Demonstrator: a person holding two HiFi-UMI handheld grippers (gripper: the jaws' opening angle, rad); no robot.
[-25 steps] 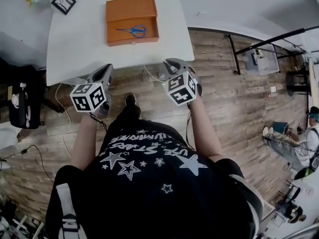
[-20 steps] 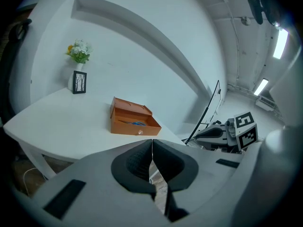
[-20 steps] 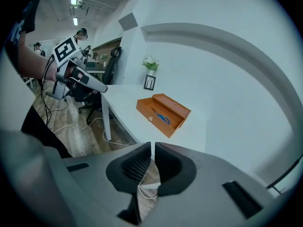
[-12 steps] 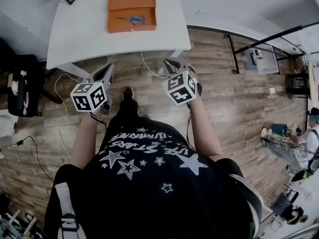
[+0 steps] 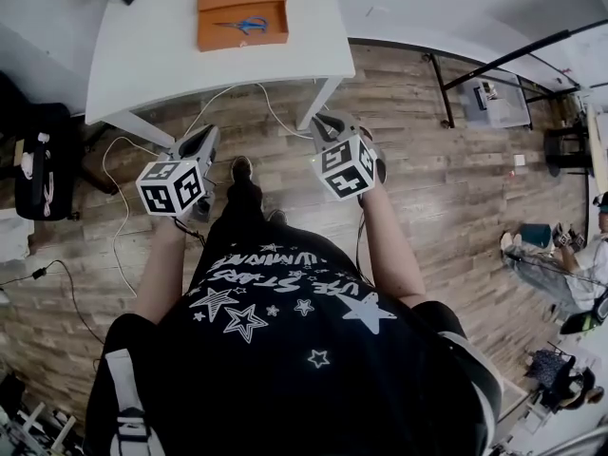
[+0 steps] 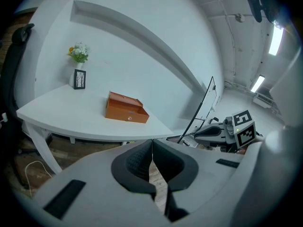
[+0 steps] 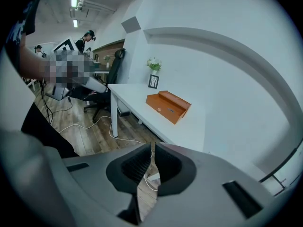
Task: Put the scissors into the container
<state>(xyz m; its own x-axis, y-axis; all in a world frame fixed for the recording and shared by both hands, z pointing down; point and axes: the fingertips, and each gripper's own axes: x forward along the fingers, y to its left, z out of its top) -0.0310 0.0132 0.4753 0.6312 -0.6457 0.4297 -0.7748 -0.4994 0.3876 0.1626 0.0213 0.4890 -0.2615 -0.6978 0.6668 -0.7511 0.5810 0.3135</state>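
Observation:
The blue-handled scissors (image 5: pixel 243 25) lie inside the open orange box (image 5: pixel 242 12) on the white table (image 5: pixel 152 65), far ahead of me. The box also shows in the left gripper view (image 6: pixel 125 109) and in the right gripper view (image 7: pixel 168 105), where the scissors cannot be made out. My left gripper (image 5: pixel 203 142) and right gripper (image 5: pixel 329 124) hang over the wooden floor, well short of the table. In each gripper's own view the left gripper (image 6: pixel 152 148) and the right gripper (image 7: pixel 152 154) have their jaws together with nothing between them.
A small framed picture (image 6: pixel 80 79) and a flower pot (image 6: pixel 78 52) stand at the table's far left corner. White cables (image 5: pixel 271 112) trail on the floor under the table. A black office chair (image 7: pixel 106 91) and other people are off to the side.
The table and box have slid toward the top of the head view, as I have stepped back from them. Both grippers keep the same pose and stay shut.

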